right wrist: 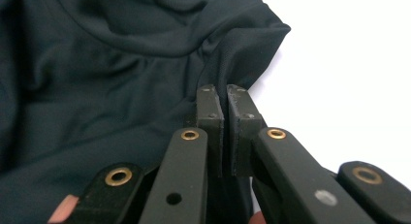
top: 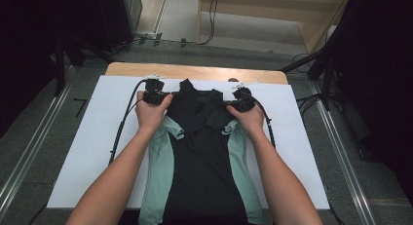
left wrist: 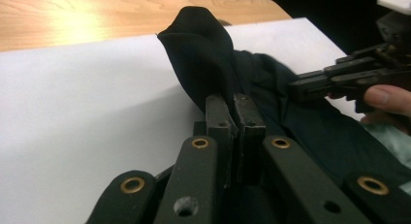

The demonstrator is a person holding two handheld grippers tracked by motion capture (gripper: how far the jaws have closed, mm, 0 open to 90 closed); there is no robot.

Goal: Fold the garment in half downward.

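Wooden table, white sheet over it, black-green shirt flat.

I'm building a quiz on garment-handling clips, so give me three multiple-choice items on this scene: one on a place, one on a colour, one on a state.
1. Where does the shirt lie?
A. on the white sheet
B. on the floor
C. on a chair

2. What colour are the shirt's side panels?
A. red
B. pale green
C. yellow

3. How do the left gripper's jaws stand?
A. wide open over bare table
B. shut on black cloth
C. shut on a cable

Answers:
1 A, since the high view shows the shirt spread on the white sheet.
2 B, since pale green strips flank the black middle.
3 B, since the left gripper view shows the jaws closed with black cloth pinched between them.
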